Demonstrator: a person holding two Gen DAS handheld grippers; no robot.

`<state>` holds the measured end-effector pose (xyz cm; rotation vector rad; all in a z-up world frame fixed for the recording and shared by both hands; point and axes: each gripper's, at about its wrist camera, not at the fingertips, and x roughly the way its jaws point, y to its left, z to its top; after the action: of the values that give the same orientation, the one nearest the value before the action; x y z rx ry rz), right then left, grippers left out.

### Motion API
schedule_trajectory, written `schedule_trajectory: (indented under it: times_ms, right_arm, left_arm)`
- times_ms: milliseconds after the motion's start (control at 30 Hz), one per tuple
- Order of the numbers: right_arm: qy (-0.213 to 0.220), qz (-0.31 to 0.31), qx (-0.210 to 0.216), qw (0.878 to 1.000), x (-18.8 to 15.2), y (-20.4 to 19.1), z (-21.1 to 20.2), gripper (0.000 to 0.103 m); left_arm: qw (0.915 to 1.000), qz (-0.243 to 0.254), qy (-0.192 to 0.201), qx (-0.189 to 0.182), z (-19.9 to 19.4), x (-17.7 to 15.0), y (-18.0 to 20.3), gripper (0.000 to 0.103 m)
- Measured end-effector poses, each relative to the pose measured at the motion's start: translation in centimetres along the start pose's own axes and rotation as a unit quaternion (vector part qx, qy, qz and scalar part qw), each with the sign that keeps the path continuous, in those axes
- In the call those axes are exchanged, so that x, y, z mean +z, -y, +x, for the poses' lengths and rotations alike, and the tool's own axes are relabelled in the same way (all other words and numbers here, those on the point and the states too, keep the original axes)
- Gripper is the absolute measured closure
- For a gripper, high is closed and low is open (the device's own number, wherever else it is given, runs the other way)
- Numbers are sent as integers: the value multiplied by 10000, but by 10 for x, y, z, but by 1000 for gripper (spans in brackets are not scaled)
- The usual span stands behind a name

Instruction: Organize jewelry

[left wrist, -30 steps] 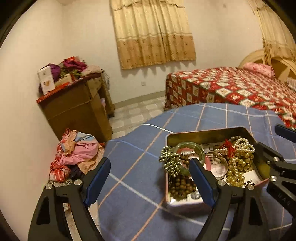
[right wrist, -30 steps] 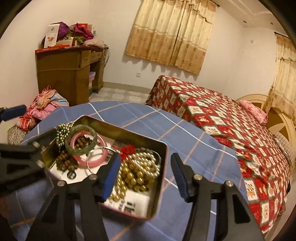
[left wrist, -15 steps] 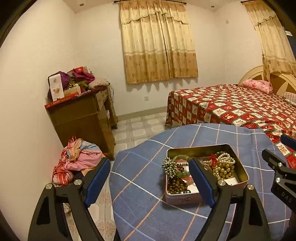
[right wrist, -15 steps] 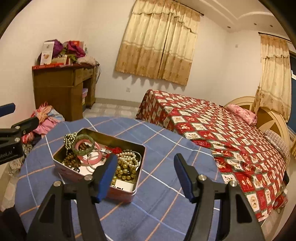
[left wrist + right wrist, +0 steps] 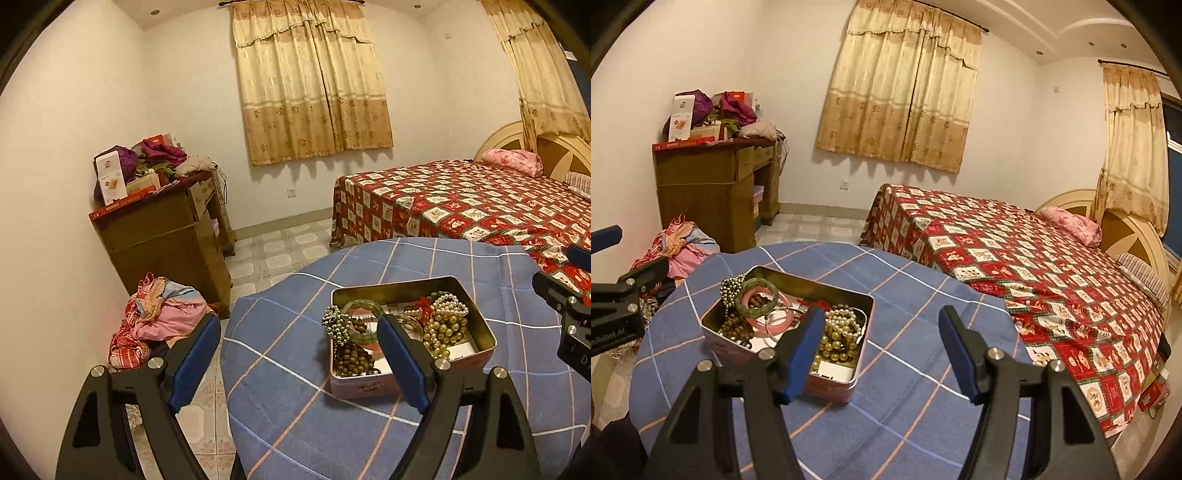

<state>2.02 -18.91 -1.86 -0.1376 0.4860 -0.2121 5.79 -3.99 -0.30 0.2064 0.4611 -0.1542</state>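
Bedroom, round bench in blue check: open tin near its left edge heaped with beads and bangles; left gripper and right gripper jaws released, hovering empty; stage indeterminate.

The room is lit by warm yellow light from small lamps in the ceiling. The walls look bright and a bit washed out. The curtain throws a dark shadow on the wall under it. Both pictures are sharp in the middle. The edges bend round and the corners are black.
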Motion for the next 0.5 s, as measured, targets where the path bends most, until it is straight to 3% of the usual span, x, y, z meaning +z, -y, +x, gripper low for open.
schedule_trajectory:
  times_ms: [500]
  right_arm:
    - [33,85,19,10000,5,4,-4,33]
  left_arm:
    - [10000,84,36,-7,-6,0,5,16]
